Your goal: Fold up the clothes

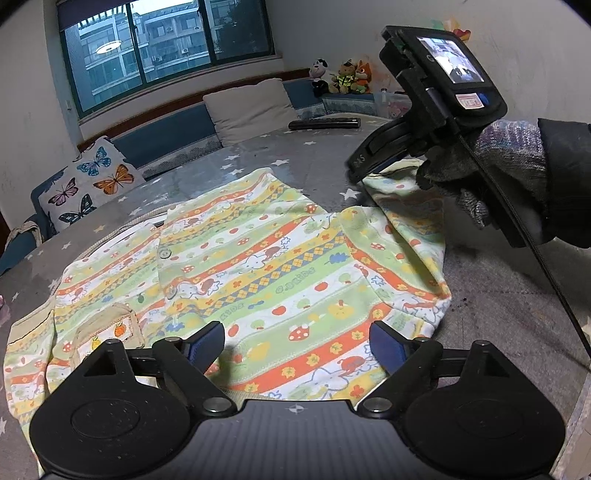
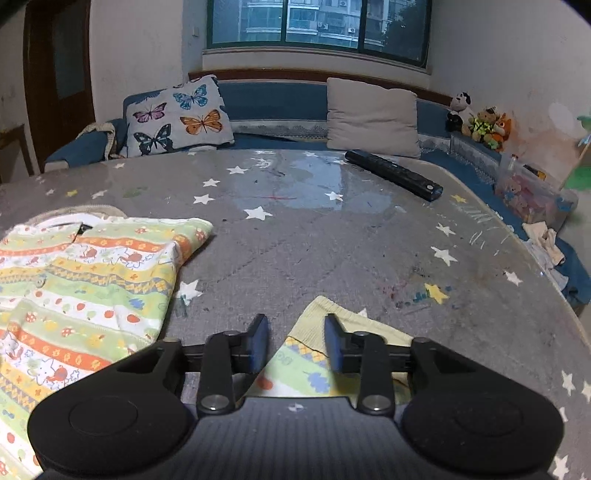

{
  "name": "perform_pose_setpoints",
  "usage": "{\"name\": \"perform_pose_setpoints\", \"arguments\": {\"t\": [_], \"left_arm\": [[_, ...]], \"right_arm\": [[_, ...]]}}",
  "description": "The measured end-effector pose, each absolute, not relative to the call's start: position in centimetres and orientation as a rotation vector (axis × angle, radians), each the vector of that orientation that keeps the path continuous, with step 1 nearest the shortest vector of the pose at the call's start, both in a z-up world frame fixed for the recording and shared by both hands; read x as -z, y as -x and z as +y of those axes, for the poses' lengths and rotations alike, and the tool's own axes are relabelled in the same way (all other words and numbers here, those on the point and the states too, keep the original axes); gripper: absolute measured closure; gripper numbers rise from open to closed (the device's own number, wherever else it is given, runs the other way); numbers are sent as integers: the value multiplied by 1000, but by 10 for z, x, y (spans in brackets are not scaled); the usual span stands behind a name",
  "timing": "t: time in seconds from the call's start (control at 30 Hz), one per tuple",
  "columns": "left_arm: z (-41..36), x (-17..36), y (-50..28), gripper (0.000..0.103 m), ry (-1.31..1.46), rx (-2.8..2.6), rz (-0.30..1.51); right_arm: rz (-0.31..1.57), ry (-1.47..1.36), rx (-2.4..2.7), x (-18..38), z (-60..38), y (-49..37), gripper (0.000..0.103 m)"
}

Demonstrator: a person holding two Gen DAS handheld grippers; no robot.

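Two grippers (image 1: 297, 341) (image 2: 295, 343) over striped shirt (image 1: 258, 266)

Both cameras ride low over the star-print table (image 1: 258, 162), looking toward the window (image 2: 317, 22). The left wrist view sits close over the striped garment (image 1: 258, 266), with the right gripper (image 1: 364, 173) at its upper right. The right wrist view faces bare tabletop, garment at its lower left.

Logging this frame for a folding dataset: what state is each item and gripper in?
Shirt: spread flat on the table, buttoned, one sleeve lifted.
Sleeve: cuff between the right gripper's fingers, raised off the table.
Left gripper: open, above the shirt's hem.
Right gripper: open around the cuff.
Remote: lying flat on the table.
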State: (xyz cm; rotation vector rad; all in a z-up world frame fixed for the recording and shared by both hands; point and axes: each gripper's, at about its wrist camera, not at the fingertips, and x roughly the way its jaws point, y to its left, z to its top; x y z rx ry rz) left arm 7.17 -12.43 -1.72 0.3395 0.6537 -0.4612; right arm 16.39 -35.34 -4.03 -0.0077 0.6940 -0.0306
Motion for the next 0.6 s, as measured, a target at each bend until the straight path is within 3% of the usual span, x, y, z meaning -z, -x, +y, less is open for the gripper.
{"name": "perform_pose_setpoints", "arguments": {"t": [0.17,0.6], "left_arm": [[-124,17,-72,11,-340,458,654],[-126,17,-69,11,-361,449,642]], "right_arm": [[649,-3,51,27,-365,-145,99],[541,-134,168,-7,-428,-41,100]]}}
